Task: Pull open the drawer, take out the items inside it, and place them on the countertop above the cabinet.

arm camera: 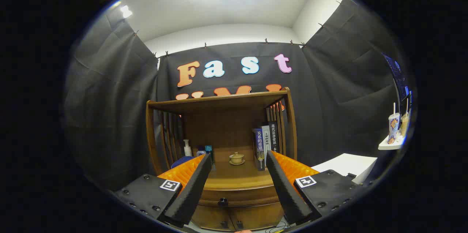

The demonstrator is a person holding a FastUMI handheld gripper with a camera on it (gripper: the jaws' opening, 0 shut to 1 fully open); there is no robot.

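A wooden cabinet [234,189] stands ahead of me against the black booth wall. Its drawer [239,200] sits closed under the countertop, with a small dark knob [222,201] between my fingers and a little below them. The countertop [237,176] is a bare wooden surface under an open shelf frame. My gripper [238,160] is open, fingers spread wide with nothing between them, held some way short of the cabinet and level with the countertop.
On the countertop stand a small lidded tea cup on a saucer [236,158], upright books [266,144] at the right, and a white bottle [187,148] with small containers at the left. Two lower doors with knobs [230,223] sit below the drawer. A white table [347,165] lies to the right.
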